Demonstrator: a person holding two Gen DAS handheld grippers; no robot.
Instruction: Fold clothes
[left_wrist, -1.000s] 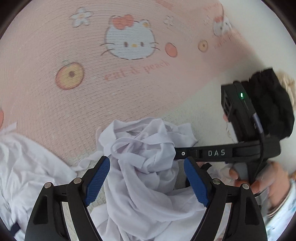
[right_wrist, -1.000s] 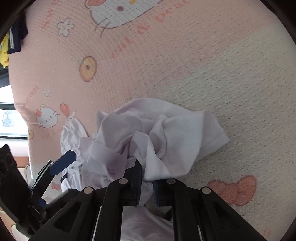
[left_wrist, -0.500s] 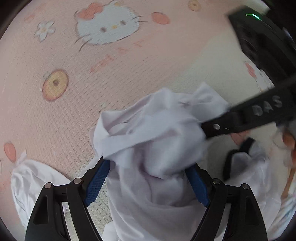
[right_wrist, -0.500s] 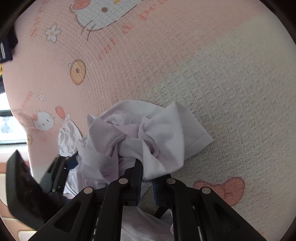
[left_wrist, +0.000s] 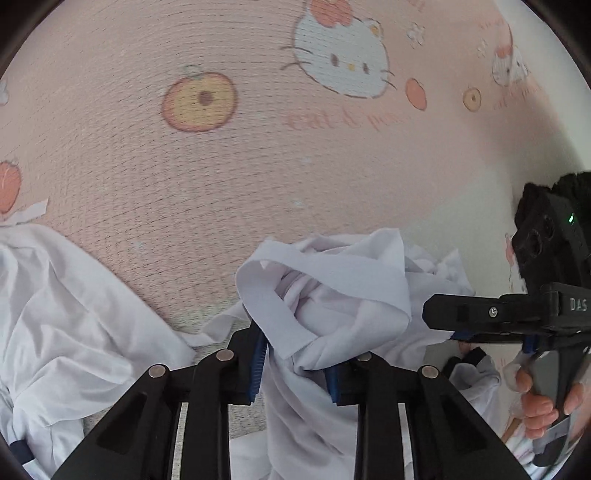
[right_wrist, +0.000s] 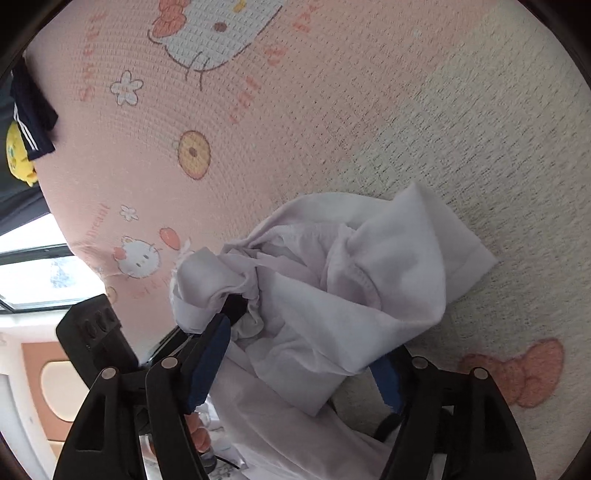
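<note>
Closest to you, your left gripper (left_wrist: 295, 363) has its two blue-padded fingers (left_wrist: 257, 363) clenched on a bunched fold of the white garment (left_wrist: 332, 295), which spills up and over them. Your right gripper (right_wrist: 295, 373) has its fingers spread wide and grips nothing; the same crumpled white garment lies draped between and over them, one blue pad (right_wrist: 208, 363) at its left edge.

From the left wrist view, your right gripper reaches in from the right side, touching the cloth, with your hand (left_wrist: 543, 402) on its handle. More white cloth (left_wrist: 66, 314) lies spread to the left.

Beneath and beyond everything is a pink bedspread (left_wrist: 258, 166) printed with cartoon cats, peaches and flowers, turning cream toward the right.
</note>
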